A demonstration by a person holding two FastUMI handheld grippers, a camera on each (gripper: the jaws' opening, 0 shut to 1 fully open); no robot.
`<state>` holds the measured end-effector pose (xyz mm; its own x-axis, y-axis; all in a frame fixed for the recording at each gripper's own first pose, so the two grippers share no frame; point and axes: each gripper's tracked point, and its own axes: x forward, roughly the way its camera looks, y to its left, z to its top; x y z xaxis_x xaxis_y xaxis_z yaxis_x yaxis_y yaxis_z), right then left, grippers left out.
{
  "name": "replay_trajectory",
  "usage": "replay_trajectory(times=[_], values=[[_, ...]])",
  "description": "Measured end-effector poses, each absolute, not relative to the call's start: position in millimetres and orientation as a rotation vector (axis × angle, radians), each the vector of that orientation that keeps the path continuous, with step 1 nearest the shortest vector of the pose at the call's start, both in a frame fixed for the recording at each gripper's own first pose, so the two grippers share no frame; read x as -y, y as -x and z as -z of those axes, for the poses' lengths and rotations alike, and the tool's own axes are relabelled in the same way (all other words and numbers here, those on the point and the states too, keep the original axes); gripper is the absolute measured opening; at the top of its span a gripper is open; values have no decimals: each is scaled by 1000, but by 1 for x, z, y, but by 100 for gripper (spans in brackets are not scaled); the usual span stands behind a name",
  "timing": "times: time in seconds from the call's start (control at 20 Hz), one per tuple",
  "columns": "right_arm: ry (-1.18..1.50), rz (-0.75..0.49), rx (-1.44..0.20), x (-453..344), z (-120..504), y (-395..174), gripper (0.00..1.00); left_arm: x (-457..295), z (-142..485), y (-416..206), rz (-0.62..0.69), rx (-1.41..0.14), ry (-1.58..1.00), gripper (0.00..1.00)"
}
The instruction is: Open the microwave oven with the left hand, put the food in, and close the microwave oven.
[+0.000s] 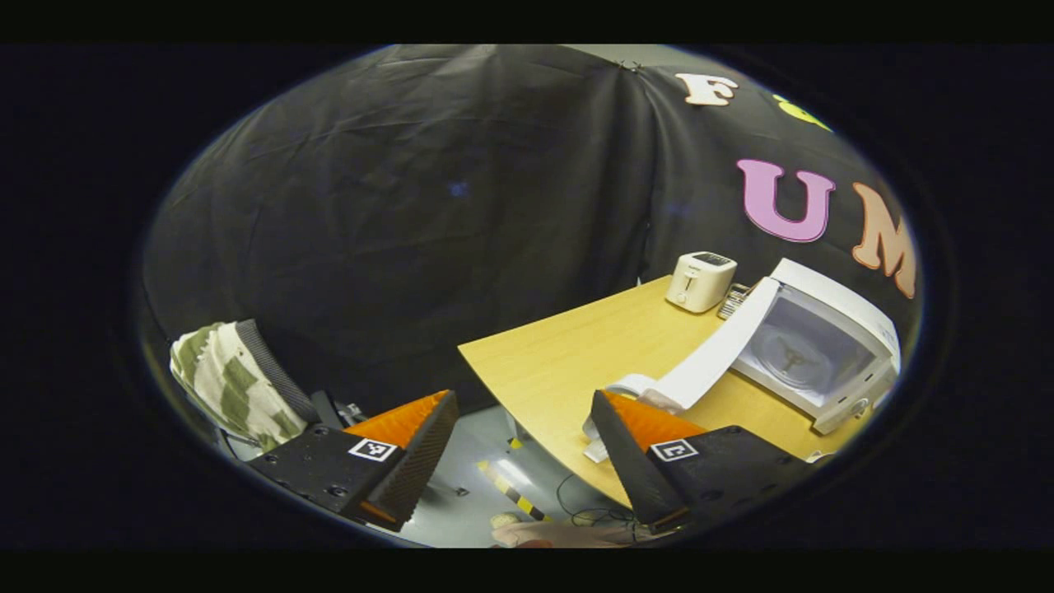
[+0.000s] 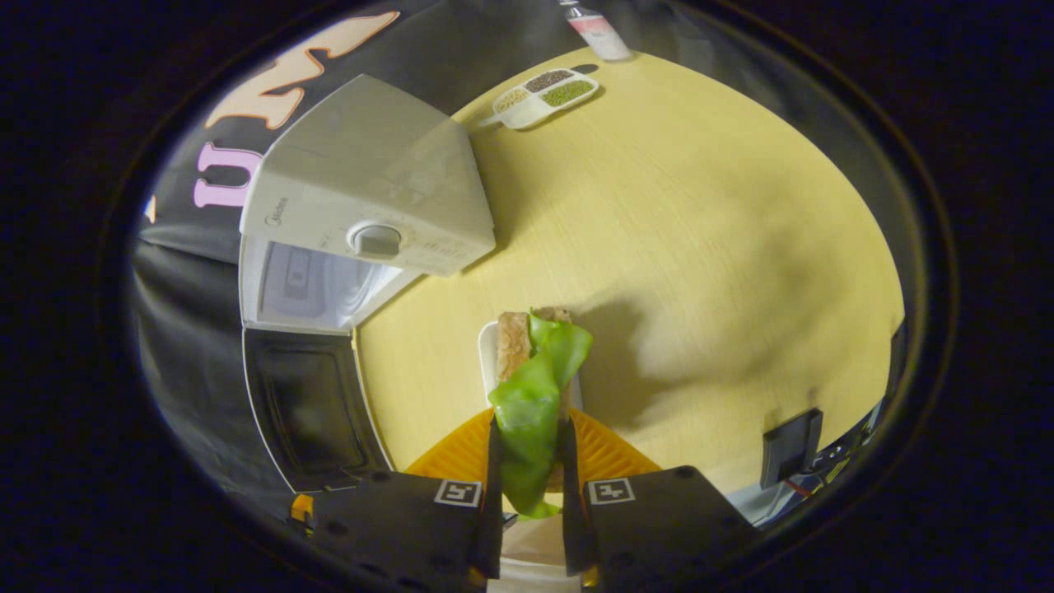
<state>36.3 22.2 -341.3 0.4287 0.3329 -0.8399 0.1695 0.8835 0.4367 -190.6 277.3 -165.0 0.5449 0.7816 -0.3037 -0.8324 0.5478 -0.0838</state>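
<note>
Right claw (image 2: 529,461) grips sandwich (image 2: 533,387) — microwave (image 2: 362,189) beside.

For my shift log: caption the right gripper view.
Right gripper shut on sandwich, beside the open microwave on the table.

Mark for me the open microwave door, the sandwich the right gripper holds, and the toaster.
microwave door (image 1: 716,354), left gripper view, on its white edge, swung open.
sandwich (image 2: 539,387), right gripper view, on the green lettuce leaf between the gripper's fingers.
toaster (image 1: 698,282), left gripper view, on its white front face.
</note>
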Motion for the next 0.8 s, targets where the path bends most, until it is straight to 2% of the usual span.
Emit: replay_trajectory(times=[0.35, 0.8], values=[[-669, -175, -1069, -40, 298, -35, 32, -279, 165, 176, -912, -244, 220, 96], [-699, -189, -973, -99, 277, -8, 32, -318, 168, 155, -808, -264, 197, 95]])
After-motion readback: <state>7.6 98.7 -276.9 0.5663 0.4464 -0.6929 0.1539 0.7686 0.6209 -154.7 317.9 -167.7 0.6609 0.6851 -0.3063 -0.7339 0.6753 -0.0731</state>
